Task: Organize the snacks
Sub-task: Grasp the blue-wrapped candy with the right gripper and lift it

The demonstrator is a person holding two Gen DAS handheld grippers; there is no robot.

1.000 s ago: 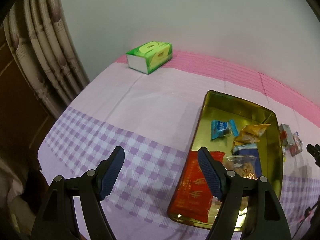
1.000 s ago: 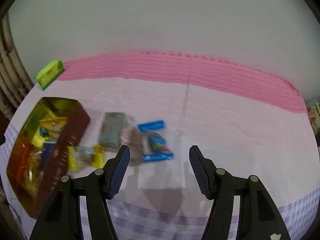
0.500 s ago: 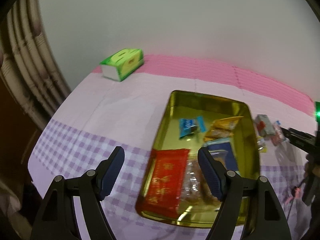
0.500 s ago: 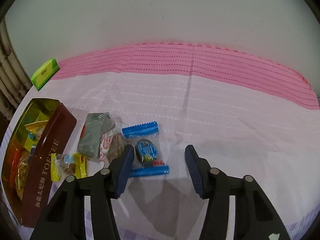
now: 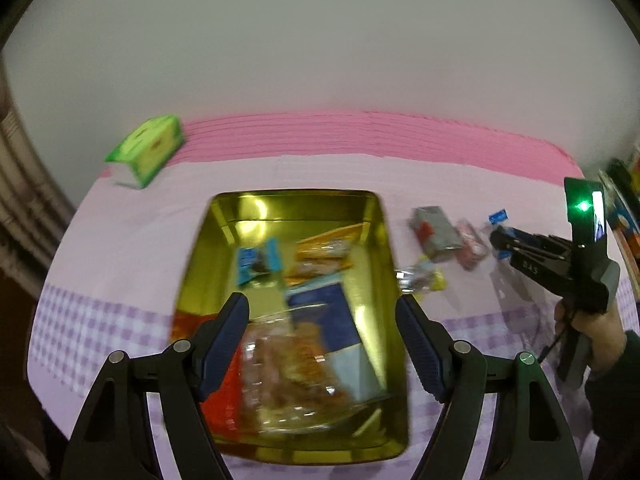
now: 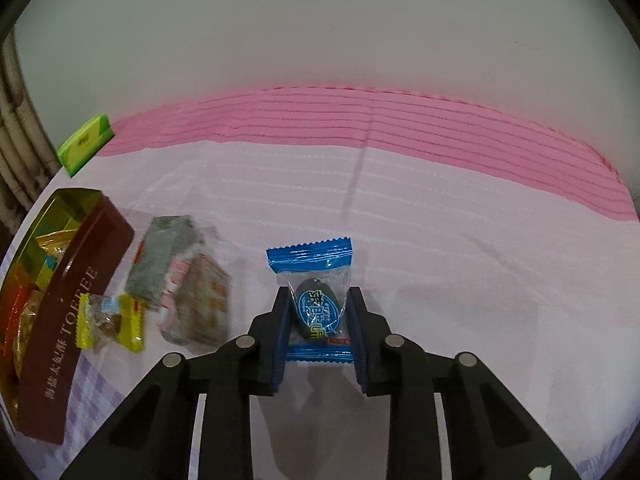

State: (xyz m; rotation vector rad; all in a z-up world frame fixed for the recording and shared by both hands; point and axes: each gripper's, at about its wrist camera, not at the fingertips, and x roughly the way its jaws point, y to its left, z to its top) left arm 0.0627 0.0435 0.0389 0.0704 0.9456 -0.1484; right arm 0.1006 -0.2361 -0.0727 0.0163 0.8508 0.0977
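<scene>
In the right wrist view my right gripper (image 6: 318, 312) is shut on a blue-wrapped snack (image 6: 316, 308) lying on the pink cloth, its pads pressing both sides of the packet. To its left lie a grey-green packet (image 6: 166, 258), a pink packet (image 6: 196, 304) and a yellow-ended candy (image 6: 110, 320), beside the maroon side of the toffee tin (image 6: 76, 308). In the left wrist view my left gripper (image 5: 322, 336) hangs open above the gold tin (image 5: 296, 200), which holds several snack packets. The right gripper (image 5: 500, 240) shows there at the right, down on the loose snacks.
A green tissue box (image 5: 146, 150) sits at the far left by the pink band of cloth and the wall. A person's hand (image 5: 592, 328) holds the right gripper's handle. The table's left edge drops to dark wood.
The right jaws closed onto the blue-wrapped snack after dropping toward it. The left gripper swung to the right, so the gold tin now lies under its open fingers.
</scene>
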